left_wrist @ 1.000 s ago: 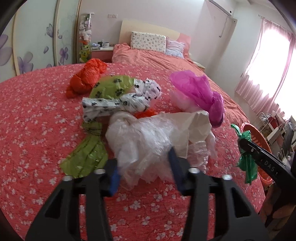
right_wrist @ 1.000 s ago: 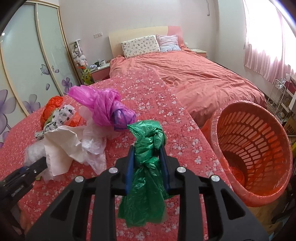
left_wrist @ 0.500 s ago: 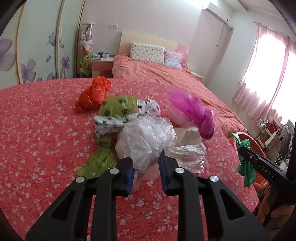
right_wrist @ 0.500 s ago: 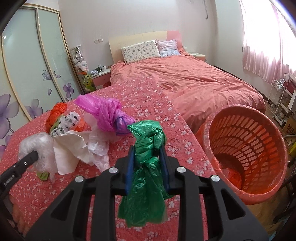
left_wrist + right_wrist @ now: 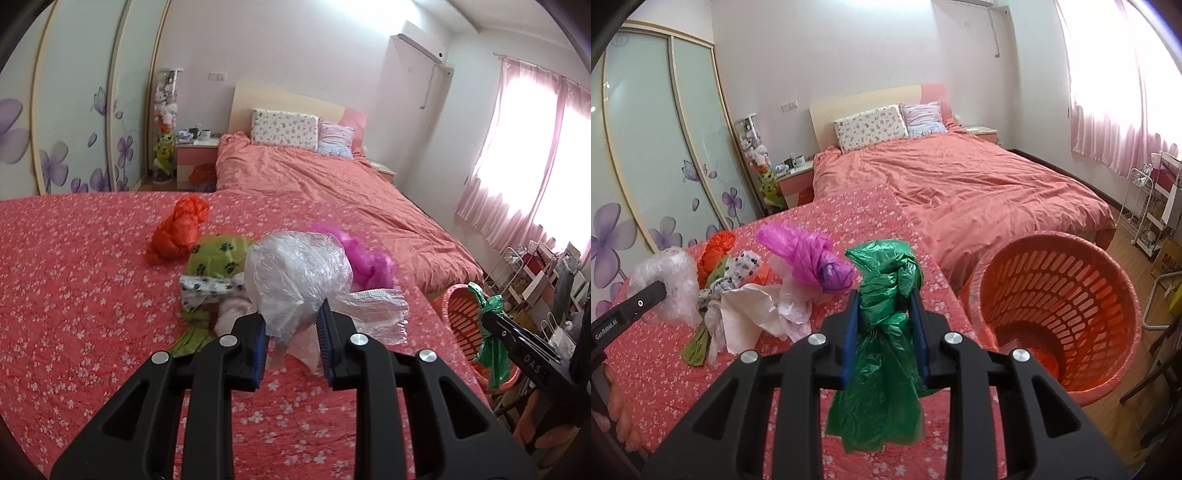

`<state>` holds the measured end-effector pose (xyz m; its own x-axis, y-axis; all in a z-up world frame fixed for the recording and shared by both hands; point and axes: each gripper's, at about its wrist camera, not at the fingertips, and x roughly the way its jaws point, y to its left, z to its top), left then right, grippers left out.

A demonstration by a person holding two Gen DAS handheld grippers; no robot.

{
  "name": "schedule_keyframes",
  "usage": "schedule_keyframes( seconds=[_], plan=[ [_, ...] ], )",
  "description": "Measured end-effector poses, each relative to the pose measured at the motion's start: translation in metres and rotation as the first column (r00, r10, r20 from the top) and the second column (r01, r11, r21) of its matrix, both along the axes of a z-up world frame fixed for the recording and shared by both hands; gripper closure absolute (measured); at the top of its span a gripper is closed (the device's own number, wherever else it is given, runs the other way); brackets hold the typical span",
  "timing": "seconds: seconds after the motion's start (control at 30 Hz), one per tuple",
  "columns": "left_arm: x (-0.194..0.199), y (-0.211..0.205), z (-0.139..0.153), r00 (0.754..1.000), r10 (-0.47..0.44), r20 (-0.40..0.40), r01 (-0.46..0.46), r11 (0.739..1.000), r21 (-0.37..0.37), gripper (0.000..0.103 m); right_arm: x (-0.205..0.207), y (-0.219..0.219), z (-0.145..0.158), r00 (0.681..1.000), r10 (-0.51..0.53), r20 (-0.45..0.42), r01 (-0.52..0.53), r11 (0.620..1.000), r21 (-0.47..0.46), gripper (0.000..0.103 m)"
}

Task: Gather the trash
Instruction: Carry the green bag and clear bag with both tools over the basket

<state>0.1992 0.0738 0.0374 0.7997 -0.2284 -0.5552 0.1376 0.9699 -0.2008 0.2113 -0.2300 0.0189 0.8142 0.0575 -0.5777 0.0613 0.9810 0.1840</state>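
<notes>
Nearest us, our right gripper (image 5: 884, 332) pinches the knotted green bag (image 5: 882, 332), and our left gripper (image 5: 291, 332) clamps the clear crumpled bag (image 5: 295, 273) above the flowered table cover (image 5: 74, 295). We should carry both over the orange basket (image 5: 1108, 295) before letting go; the remaining bags (image 5: 805, 258) lie beyond.

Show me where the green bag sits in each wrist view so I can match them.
Left wrist: the green bag hangs at the far right edge, in front of the basket, held by the right gripper.
Right wrist: green bag at centre, clamped in the right gripper.
Shared landmark: the basket.
</notes>
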Motion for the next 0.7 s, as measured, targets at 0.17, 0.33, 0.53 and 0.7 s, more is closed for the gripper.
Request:
schedule_keyframes(
  seconds=[0.17, 0.33, 0.53, 0.7],
  plan=[
    [0.001, -0.02, 0.005, 0.998, -0.053, 0.018, 0.053, 0.999, -0.002, 0.079, -0.011, -0.012, 0.01, 0.999, -0.022, 0.031, 0.022, 1.0, -0.006, 0.077],
    [0.002, -0.047, 0.007, 0.993, -0.113, 0.027, 0.113, 0.994, -0.009, 0.079, -0.021, -0.028, 0.016, 0.997, -0.051, 0.055, 0.052, 0.999, -0.005, 0.076],
    [0.005, -0.078, 0.001, 0.984, -0.179, 0.02, 0.18, 0.984, -0.017, 0.079, -0.033, -0.05, 0.023, 0.992, -0.095, 0.084, 0.095, 0.995, 0.0, 0.076],
    [0.007, -0.105, -0.004, 0.973, -0.23, 0.004, 0.23, 0.973, -0.03, 0.079, -0.042, -0.068, 0.026, 0.985, -0.135, 0.105, 0.135, 0.991, 0.005, 0.076]
  ],
)
